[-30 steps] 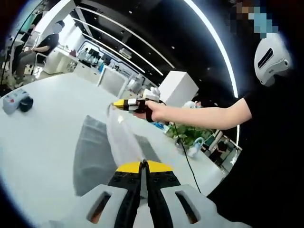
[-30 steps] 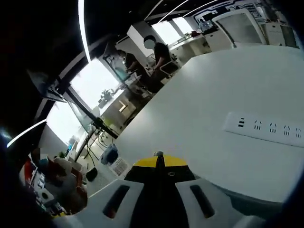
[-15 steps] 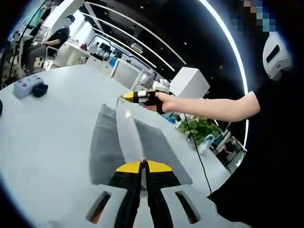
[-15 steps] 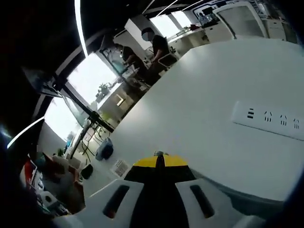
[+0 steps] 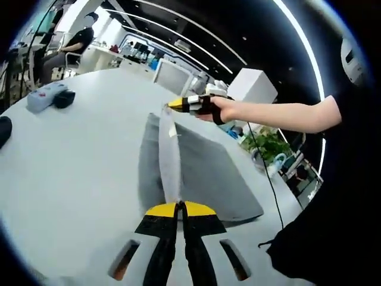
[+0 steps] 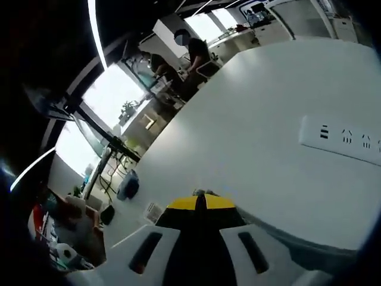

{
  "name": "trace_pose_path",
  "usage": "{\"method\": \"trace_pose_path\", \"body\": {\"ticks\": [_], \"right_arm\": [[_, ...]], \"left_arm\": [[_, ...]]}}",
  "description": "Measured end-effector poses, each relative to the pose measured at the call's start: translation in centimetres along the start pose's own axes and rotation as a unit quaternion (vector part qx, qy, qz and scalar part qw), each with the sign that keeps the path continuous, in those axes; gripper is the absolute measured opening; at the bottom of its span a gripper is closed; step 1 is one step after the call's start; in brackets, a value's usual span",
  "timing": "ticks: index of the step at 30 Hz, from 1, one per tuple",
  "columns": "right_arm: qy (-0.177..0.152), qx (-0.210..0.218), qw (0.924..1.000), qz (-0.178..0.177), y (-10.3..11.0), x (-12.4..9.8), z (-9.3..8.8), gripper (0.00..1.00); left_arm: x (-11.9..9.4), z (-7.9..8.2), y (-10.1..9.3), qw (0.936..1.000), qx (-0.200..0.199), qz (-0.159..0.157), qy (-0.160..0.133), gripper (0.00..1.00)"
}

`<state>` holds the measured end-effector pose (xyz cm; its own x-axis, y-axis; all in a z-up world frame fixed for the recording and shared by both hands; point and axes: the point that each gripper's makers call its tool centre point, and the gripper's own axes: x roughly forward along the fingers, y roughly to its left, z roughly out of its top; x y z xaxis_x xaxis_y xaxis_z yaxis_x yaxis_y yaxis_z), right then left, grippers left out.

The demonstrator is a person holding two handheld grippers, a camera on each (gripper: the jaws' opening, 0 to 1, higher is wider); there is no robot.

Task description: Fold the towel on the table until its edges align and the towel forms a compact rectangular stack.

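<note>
Two views, listed left to right. Left gripper view: upper left, a seated person (image 5: 70, 44) at a far desk; left edge, a grey device (image 5: 43, 96) just beside a small black item (image 5: 63, 98) on the white table (image 5: 77, 161); far left edge, another dark object (image 5: 3, 128), partly cut off. Centre, grey towel (image 5: 202, 173) lying on the table with one edge lifted into a taut ridge (image 5: 169, 161); lower centre, left gripper (image 5: 180, 208), yellow-tipped jaws pressed together on the near end of that ridge; upper centre, right gripper (image 5: 178, 105) pinching the far end, held by a hand (image 5: 223, 110) on a bare forearm entering from the right. Right, potted greenery (image 5: 268, 146) beyond the table edge. Right gripper view: left, bright windows (image 6: 113, 95) and floor clutter; upper centre, seated people (image 6: 184, 59) at desks; lower centre, right gripper's yellow-tipped jaws closed with a sliver of pale cloth at the tips; right, white power strip (image 6: 342, 138) on the white table.
</note>
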<state>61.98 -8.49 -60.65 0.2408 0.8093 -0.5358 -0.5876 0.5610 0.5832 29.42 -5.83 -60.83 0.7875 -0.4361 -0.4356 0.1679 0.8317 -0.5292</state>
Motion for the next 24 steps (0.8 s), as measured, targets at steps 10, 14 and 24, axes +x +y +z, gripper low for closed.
{"method": "trace_pose_path", "body": {"ticks": [10,14,24], "right_arm": [[0.004,0.014,0.9999,0.002,-0.1,1.4,-0.8,0.0],[0.003,0.005,1.0,0.007,0.5,1.8,-0.7,0.0],[0.001,0.003,0.9999,0.011,0.3,2.8,-1.1,0.0]], "left_arm": [[0.2,-1.1,1.9,0.9992,-0.022,0.03,0.013,0.03],[0.2,-1.4,2.6,0.9984,-0.038,0.041,0.011,0.03],[0.4,-1.9,3.2,0.9976,-0.046,0.05,0.014,0.04]]}}
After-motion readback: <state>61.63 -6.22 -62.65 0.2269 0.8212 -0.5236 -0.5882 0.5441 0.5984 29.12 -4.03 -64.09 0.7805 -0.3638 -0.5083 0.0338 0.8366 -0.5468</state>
